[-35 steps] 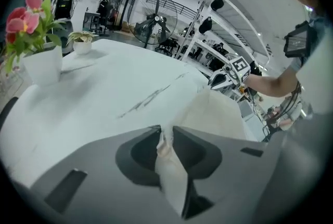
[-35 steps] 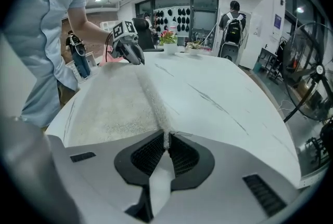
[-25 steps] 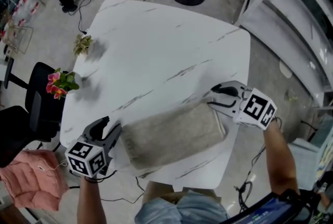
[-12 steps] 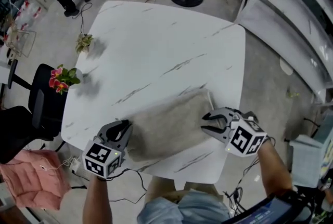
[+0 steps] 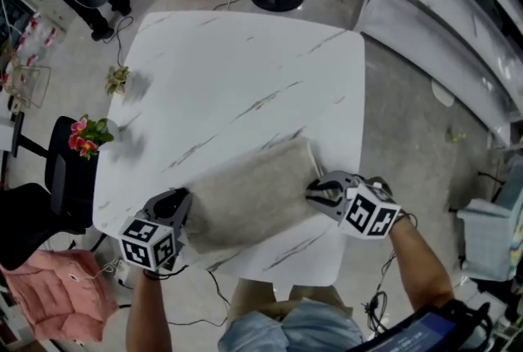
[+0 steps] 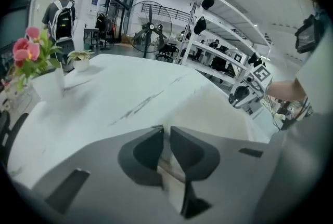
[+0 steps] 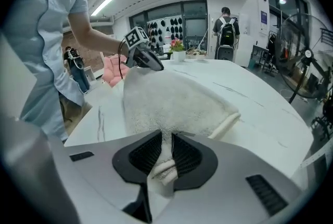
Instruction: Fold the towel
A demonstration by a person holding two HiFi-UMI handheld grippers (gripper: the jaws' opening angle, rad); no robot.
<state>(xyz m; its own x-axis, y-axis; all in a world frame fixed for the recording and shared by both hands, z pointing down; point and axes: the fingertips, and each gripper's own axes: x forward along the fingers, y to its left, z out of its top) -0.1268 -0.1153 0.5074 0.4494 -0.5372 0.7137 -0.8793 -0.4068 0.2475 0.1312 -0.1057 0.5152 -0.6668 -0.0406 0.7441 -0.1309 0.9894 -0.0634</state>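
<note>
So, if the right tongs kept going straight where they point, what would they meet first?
The towel. The right tongs, having just closed, already pinch its edge, and more of it lies flat ahead on the table, so they would likely press straight into it.

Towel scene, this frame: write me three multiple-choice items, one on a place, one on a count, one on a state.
1. Where on the table does the towel lie?
A) by the edge nearest the person
B) along the far edge
C) off the table, on the floor

2. How many potted plants stand on the table?
A) one
B) two
C) four

3. What is the right gripper doing?
A) open above the towel
B) shut on the towel's edge
C) shut on nothing

Answers:
1 A: the towel lies along the near edge, just in front of the person.
2 B: pink flowers and a small green plant stand at the table's left edge.
3 B: its jaws have just been closing, and towel fabric is pinched between them.
</note>
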